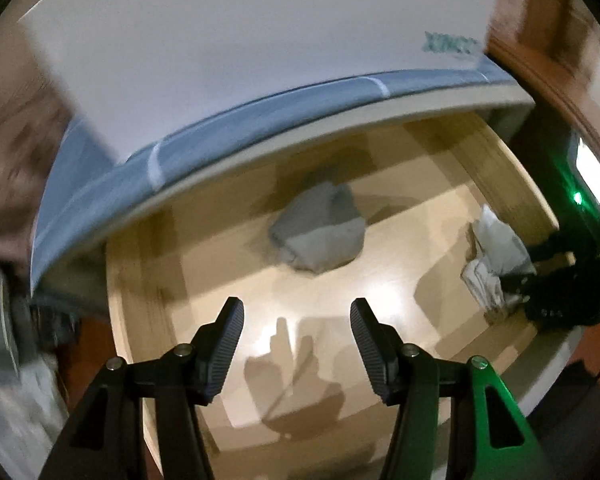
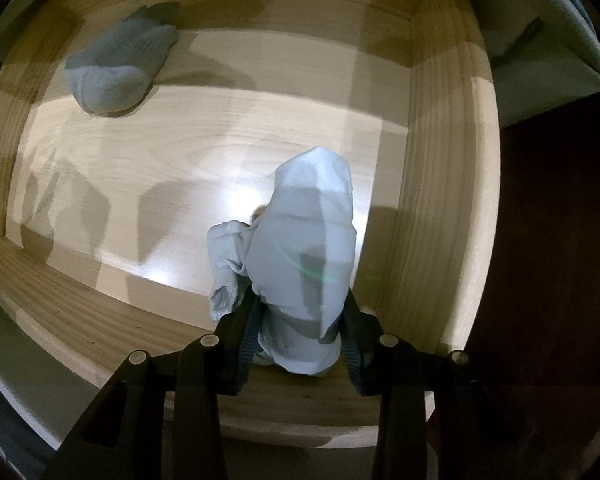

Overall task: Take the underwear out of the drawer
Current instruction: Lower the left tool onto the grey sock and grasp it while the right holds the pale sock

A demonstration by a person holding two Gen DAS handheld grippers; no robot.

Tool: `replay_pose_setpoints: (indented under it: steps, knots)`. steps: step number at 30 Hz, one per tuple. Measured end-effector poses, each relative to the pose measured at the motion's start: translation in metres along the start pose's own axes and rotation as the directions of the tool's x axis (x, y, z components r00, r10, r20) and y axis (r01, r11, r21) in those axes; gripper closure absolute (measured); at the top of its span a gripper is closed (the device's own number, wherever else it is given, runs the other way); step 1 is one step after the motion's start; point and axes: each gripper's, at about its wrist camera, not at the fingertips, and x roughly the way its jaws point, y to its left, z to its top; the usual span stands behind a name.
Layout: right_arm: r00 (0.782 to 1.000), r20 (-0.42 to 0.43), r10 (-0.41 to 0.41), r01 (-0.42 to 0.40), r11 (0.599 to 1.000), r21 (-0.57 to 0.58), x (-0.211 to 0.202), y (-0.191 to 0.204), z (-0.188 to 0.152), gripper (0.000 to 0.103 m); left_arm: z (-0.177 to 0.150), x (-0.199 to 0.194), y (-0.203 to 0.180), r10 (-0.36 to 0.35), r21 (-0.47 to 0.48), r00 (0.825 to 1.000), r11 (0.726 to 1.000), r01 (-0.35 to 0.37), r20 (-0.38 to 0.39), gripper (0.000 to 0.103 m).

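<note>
The wooden drawer [image 2: 440, 160] stands open. A pale, crumpled piece of underwear [image 2: 308, 232] hangs by the drawer's right wall, and my right gripper [image 2: 300, 312] is shut on its top, pads pressing the cloth from both sides. In the left wrist view the same pale underwear [image 1: 496, 256] shows at the right with the dark right gripper [image 1: 556, 284] on it. A second, grey piece of underwear [image 2: 120, 68] lies on the drawer floor [image 1: 404, 240] near the back; it is also the grey underwear [image 1: 320, 232] ahead of my left gripper [image 1: 297, 306], which hovers open and empty above the floor.
A white panel with teal lettering [image 1: 240, 60] and a blue-grey edge [image 1: 260, 120] overhangs the drawer's back. A green light [image 1: 578, 198] glows on the device at the right. Dark reddish floor [image 2: 560, 240] lies outside the drawer's right wall.
</note>
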Motion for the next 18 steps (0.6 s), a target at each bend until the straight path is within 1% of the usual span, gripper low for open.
replay_pose_setpoints:
  steps: [1, 5, 7, 8, 12, 13, 18]
  knots:
    - [1.000, 0.001, -0.001, 0.001, 1.000, 0.001, -0.003, 0.006, 0.006, 0.067, 0.003, 0.002, -0.001, 0.003, 0.023, 1.000, 1.000, -0.002, -0.002, 0.046]
    - [1.000, 0.011, -0.001, 0.001, 1.000, 0.000, 0.010, 0.002, -0.014, 0.067, 0.017, 0.018, -0.007, -0.021, 0.103, 0.999, 0.994, 0.024, -0.030, 0.046]
    - [1.000, 0.012, 0.001, -0.001, 1.000, 0.003, 0.015, 0.003, -0.016, 0.067, 0.020, 0.026, -0.010, -0.013, 0.147, 0.999, 0.989, 0.019, -0.040, 0.046]
    - [1.000, 0.011, 0.001, -0.001, 1.000, 0.003, 0.014, 0.000, -0.008, 0.066, 0.023, 0.033, -0.011, -0.016, 0.167, 0.998, 0.986, 0.024, -0.053, 0.046]
    - [1.000, 0.009, 0.003, -0.003, 1.000, 0.008, 0.007, -0.006, -0.005, 0.066, 0.029, 0.049, -0.014, -0.027, 0.207, 0.996, 0.977, 0.044, -0.084, 0.046]
    - [1.000, 0.011, 0.003, -0.003, 1.000, 0.007, 0.015, -0.005, -0.007, 0.066, 0.032, 0.054, -0.015, -0.037, 0.214, 0.995, 0.975, 0.058, -0.098, 0.046]
    - [1.000, 0.012, 0.004, -0.004, 1.000, 0.005, 0.015, -0.007, -0.008, 0.066, 0.039, 0.068, -0.017, -0.030, 0.241, 0.993, 0.969, 0.056, -0.110, 0.046]
